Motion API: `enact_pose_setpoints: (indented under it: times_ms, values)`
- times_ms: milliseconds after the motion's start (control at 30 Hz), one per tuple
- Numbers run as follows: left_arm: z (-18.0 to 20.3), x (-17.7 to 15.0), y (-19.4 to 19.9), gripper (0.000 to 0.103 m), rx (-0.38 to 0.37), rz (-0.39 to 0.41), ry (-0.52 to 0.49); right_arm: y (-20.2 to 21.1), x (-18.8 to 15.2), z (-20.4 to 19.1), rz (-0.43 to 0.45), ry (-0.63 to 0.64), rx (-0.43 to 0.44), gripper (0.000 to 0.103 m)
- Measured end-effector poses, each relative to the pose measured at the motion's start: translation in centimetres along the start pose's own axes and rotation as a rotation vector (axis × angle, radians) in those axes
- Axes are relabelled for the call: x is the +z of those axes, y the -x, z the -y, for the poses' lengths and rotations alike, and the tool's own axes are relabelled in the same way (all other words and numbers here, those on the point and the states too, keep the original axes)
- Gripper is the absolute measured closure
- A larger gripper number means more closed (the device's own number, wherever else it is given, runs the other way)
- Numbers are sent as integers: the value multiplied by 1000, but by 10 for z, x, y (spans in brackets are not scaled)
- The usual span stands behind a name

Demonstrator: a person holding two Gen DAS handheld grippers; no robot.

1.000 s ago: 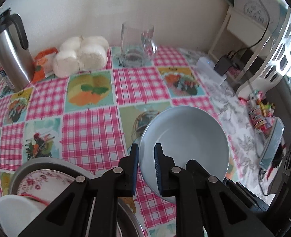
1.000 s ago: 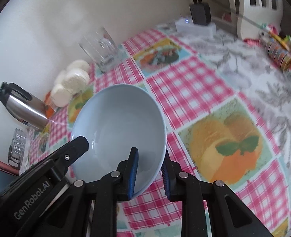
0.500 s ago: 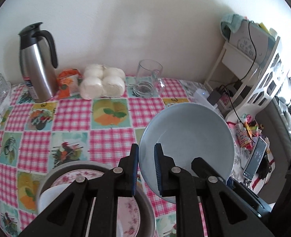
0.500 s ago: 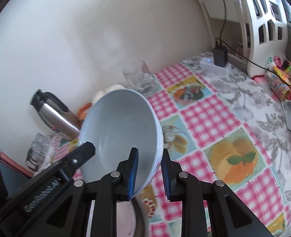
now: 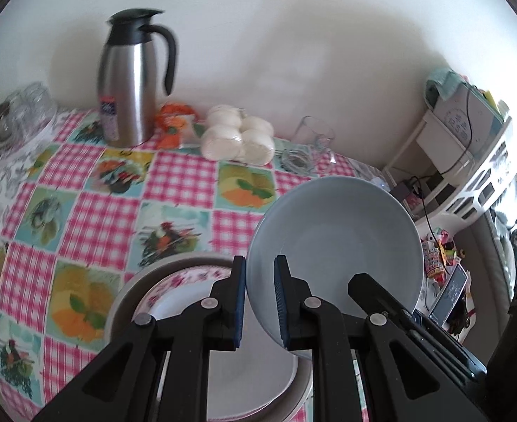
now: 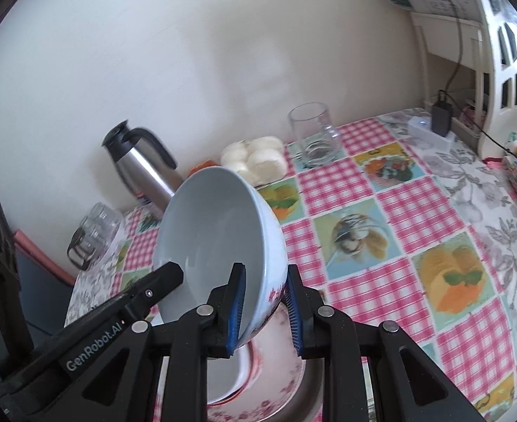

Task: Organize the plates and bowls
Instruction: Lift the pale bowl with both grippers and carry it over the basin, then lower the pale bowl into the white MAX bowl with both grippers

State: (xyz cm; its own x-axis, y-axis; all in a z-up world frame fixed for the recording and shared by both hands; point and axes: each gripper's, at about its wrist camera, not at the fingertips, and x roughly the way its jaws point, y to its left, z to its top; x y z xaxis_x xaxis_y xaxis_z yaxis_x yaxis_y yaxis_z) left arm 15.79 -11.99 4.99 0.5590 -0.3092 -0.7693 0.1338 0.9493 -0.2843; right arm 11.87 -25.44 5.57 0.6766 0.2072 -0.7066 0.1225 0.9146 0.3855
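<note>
Since the earlier frame, both grippers have carried the pale blue bowl (image 6: 219, 232) from bare tablecloth to above the stacked plates (image 5: 188, 288). The left gripper (image 5: 260, 299) and right gripper (image 6: 263, 307) each pinch its rim, tilted, 2 grips unchanged.

2 close wrist views, shared bowl (image 5: 335, 246)

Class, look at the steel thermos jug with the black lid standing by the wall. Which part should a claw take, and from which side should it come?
Take the steel thermos jug by its black loop handle. Come from the side where the handle sticks out, the side nearest the white rolls, level with the handle. The jug stands upright, its round steel body looks too wide and smooth for a narrow claw, while the handle is a thin bar with a gap behind it.
</note>
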Motion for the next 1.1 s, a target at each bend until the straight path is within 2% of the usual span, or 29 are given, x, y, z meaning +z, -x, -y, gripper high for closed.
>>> enact_pose_setpoints:
  times_ms: [267,633,867,1100]
  values:
    - [-33,-15,10,87,10,-13,62,-11,-17,-26,-67,50,20,79]
    - [-52,-29,10,87,32,-47,92,-32,-38,-38,-172,93,-27,76]
    - [-54,-33,11,87,26,-53,97,-31,-42,-42,-173,117,-53,74]
    - [-54,-35,12,87,23,-50,99,-32,-44,-46,-179,163,-117,74]
